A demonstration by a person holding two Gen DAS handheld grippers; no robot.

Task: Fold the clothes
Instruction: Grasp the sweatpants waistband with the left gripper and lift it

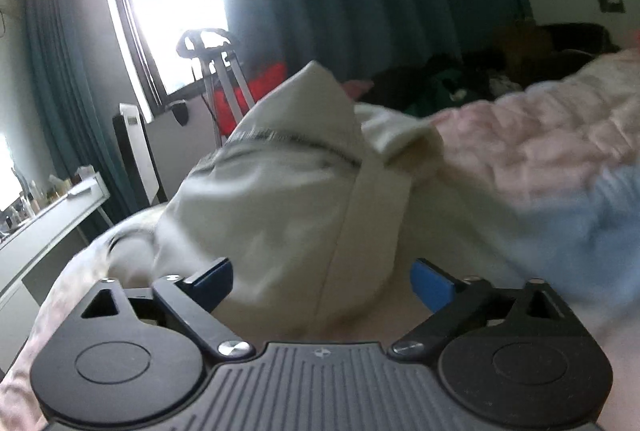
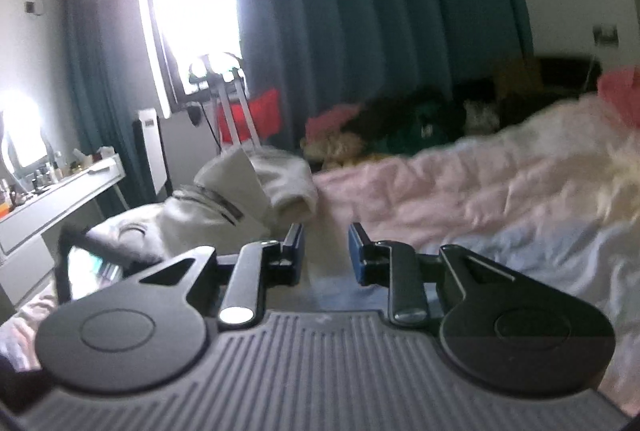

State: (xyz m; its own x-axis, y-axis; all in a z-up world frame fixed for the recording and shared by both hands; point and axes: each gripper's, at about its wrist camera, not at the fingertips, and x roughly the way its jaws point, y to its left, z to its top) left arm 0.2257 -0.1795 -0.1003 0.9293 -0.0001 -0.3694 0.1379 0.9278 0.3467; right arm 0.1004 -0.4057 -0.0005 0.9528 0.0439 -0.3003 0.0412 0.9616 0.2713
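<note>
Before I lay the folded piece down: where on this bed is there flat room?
Flattest: the pale blue sheet, between the pink quilt and right gripper. Crowded: the cream garment heaped before the left gripper, and dark clothes piled beyond.

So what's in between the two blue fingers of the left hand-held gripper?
The cream garment bulges up there in the left wrist view, right between the wide-open left hand-held gripper fingers, which aren't pinching it.

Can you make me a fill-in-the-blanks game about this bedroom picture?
1. The garment in front of the left hand-held gripper is ____ in colour.
2. The curtains are dark ____.
3. The quilt on the bed is ____.

Missing words: white, green, pink
</note>
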